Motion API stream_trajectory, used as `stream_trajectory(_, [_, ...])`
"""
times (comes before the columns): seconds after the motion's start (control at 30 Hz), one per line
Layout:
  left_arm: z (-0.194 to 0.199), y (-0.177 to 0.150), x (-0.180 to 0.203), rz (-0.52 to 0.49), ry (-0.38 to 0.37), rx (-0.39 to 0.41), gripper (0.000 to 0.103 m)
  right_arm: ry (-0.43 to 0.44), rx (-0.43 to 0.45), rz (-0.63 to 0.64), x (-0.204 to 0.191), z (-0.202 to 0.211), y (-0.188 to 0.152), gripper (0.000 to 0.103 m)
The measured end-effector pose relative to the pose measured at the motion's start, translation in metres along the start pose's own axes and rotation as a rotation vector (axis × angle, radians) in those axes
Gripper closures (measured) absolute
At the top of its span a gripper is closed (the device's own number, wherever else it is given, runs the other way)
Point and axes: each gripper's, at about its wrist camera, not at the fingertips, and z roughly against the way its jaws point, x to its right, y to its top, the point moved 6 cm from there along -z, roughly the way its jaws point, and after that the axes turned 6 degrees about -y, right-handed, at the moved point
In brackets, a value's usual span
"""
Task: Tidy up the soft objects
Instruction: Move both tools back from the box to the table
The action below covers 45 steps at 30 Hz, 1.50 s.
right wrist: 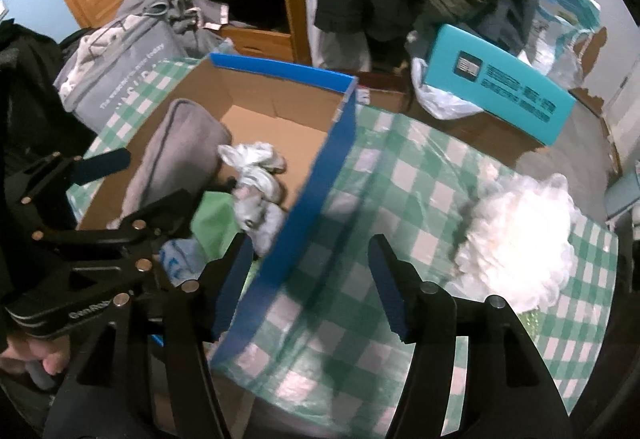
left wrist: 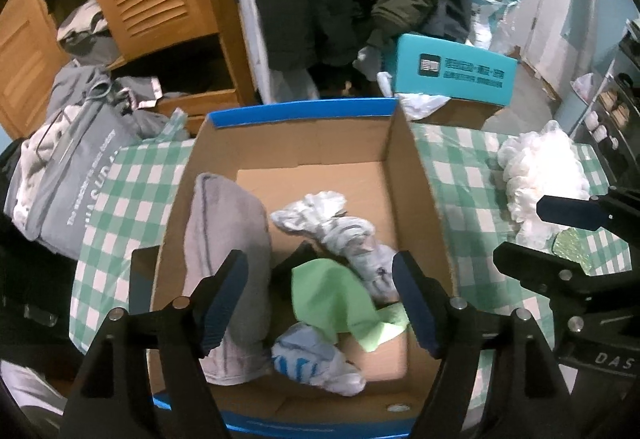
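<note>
Both tongs released over the box, one fluffy white bundle left on the counter

The left tongs (left wrist: 320,303) hang spread and empty above the cardboard box (left wrist: 416,167), which holds a grey towel (left wrist: 228,235), a green cloth (left wrist: 332,299) and crumpled pale rags (left wrist: 340,227); the right tongs (right wrist: 310,283) gape empty astride the box's blue wall; the fluffy white bundle (right wrist: 516,235) lies on the checked counter (right wrist: 420,175) to the right, well apart from the box; next, probably swing the right tongs over it, pinch deep into its middle, lift clear of the wall before dropping it in.
</note>
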Motion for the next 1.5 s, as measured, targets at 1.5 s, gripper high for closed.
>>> stream_trajectory(1.5, [-0.046, 0.004, 0.155, -0.233, -0.080, -0.111, 0.023, -0.170, -0.057, -0.283, 0.183, 0.002, -0.097, 0.041])
